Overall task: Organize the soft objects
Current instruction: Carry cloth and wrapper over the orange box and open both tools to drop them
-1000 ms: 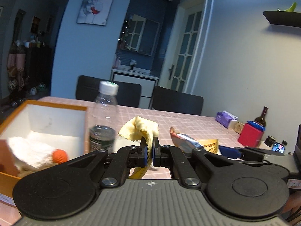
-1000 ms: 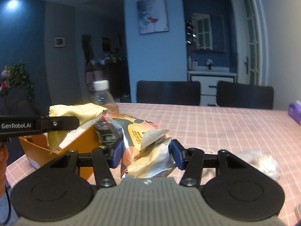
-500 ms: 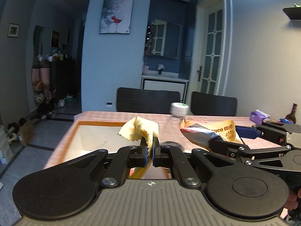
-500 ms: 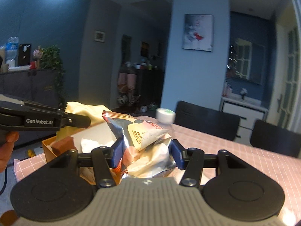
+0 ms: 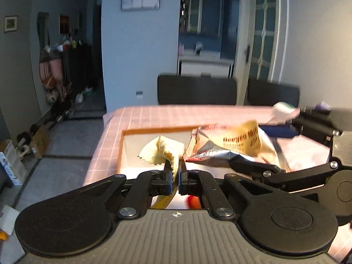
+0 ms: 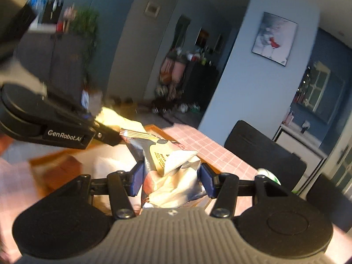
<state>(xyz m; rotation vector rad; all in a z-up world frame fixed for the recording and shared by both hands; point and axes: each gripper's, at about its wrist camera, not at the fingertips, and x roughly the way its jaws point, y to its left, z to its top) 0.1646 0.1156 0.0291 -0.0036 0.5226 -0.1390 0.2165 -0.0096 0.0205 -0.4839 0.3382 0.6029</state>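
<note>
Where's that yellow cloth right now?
The cloth is pinched in the left claw, held above the orange-rimmed box at the table's corner. The snack bag in the right claw hangs just to its right.

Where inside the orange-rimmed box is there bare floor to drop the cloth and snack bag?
Bare white floor lies along the box far rim, beyond the yellow cloth. The near end is crowded: an orange ball below the left tongs, white stuff under the snack bag.
</note>
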